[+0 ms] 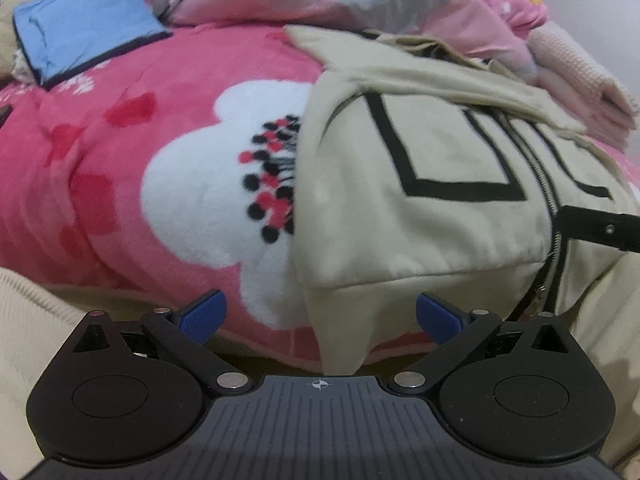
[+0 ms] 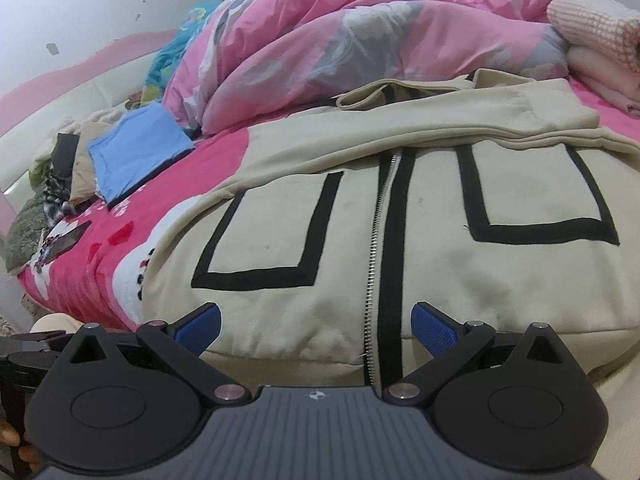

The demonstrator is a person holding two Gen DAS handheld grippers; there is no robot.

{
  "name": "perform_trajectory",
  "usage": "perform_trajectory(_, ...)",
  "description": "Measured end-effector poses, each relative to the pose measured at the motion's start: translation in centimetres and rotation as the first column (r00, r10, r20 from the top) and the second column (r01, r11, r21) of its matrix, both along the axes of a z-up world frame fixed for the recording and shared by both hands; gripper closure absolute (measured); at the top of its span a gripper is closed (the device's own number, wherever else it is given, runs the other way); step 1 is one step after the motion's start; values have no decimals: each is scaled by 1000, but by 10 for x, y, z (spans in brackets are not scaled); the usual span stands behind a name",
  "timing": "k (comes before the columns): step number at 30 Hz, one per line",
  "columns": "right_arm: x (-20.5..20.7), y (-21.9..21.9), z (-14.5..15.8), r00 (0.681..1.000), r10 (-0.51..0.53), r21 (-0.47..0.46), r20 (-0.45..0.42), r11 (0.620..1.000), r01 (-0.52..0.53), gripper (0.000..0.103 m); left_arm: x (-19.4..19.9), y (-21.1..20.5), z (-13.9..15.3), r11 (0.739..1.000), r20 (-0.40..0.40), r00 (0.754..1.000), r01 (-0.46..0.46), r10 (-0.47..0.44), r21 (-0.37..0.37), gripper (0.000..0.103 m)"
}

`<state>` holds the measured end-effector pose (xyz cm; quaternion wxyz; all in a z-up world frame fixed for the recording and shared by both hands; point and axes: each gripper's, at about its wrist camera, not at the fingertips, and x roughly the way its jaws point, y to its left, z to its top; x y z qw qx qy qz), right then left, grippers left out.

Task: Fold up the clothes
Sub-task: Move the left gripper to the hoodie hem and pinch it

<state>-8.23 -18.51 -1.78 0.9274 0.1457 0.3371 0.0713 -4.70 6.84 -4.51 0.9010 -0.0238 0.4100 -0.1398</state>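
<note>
Two pairs of blue-padded tongs, the left tongs (image 1: 320, 316) and the right tongs (image 2: 316, 326), hang wide open at the near edge of the bed, and neither has hold of anything. The task's thing, a beige fleece zip-up jacket with black-outlined square pockets (image 2: 400, 216), lies front-up on the pink plush blanket with a white flower print (image 1: 168, 184) that covers the bed. Both sleeves (image 2: 460, 124) seem to be drawn across the chest above the pockets, and the metal zipper (image 2: 378, 240) runs closed down the middle towards the hem. So the jacket looks partly folded; whether it is being folded up or has only been laid out so, I cannot tell.

If a fold comes next, I judge it will go best with each pair of tongs biting the hem on its own side of the zipper, through every layer, and lifting level so the sleeves do not slip out. The left tongs stand at the jacket's left hem corner (image 1: 320, 276), the right tongs at the hem near the zipper. The fleece is thick and soft, so a shallow pinch could slide off.

No box, basket or drawer shows. A folded light-blue cloth with a dark border (image 1: 84, 28) lies farther back on the blanket, beside a rumpled pink quilt (image 2: 340, 52).
</note>
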Motion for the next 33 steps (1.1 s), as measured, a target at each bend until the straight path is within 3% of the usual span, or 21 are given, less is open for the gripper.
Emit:
perform_trajectory(4,0,0,0,1000,3,9,3,1000,-3,0,-3,-2,-1,999,44,998,46,-45,-29,7)
perform_trajectory(8,0,-4,-2,1000,-4,17,0,1000,4,0,5,-2,-11,989,3,994,106,-107,-98,23)
perform_trajectory(10,-1,-6,-3,1000,-8,22,-1,1000,8,0,8,-1,-18,984,-22,992,123,-127,-132,24)
perform_trajectory(16,-1,-7,-4,1000,-9,26,-1,1000,9,0,22,2,-37,981,-75,991,100,-113,-164,37)
perform_trajectory(25,0,-7,-6,1000,-12,32,0,999,11,0,27,13,-48,962,-87,991,76,-102,-262,44)
perform_trajectory(33,-2,-12,-7,1000,-17,92,7,996,17,0,26,23,-46,945,-124,987,55,-100,-323,75)
